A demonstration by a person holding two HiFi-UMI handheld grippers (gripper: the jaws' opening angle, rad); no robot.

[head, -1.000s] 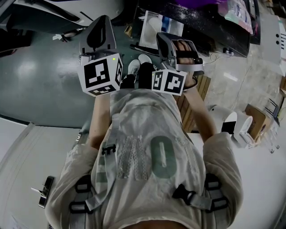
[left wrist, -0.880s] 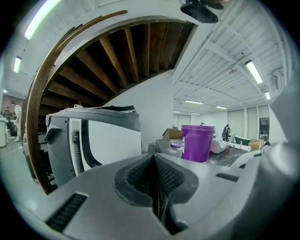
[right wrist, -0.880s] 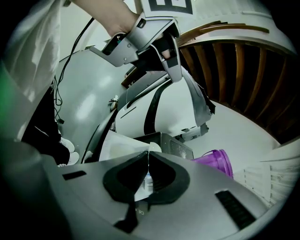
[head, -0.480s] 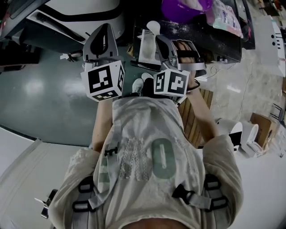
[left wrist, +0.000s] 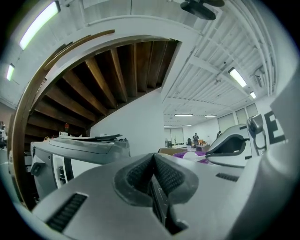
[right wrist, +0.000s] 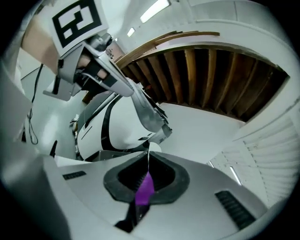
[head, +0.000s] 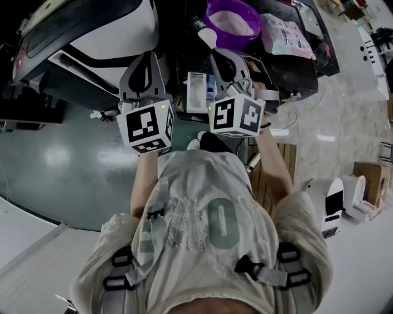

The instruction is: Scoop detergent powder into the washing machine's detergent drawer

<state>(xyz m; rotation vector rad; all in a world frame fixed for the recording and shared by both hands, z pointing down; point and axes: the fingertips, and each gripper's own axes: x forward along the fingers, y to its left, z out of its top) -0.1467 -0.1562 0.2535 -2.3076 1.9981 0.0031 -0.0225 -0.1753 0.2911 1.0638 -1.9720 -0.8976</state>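
Observation:
In the head view my right gripper (head: pixel 217 56) is shut on the purple handle of a scoop whose white bowl (head: pixel 207 37) sticks up towards a purple bowl of powder (head: pixel 234 17). The handle (right wrist: pixel 144 188) shows pinched between the pads in the right gripper view. My left gripper (head: pixel 145 56) is level with it to the left, shut and empty (left wrist: pixel 153 160). A white detergent drawer (head: pixel 195 92) lies between the two grippers. The white washing machine (head: pixel 92 34) stands at the upper left. The scoop's contents are hidden.
A detergent bag (head: pixel 285 35) lies right of the purple bowl on a dark table (head: pixel 276 64). Wooden slats (head: pixel 265 175) and a white appliance (head: pixel 334 199) are on the floor at the right. The person's own body fills the lower head view.
The head view has swung upward: the washing machine, purple bowl and bag have come into sight. Both grippers moved up in the view with the scoop, staying shut.

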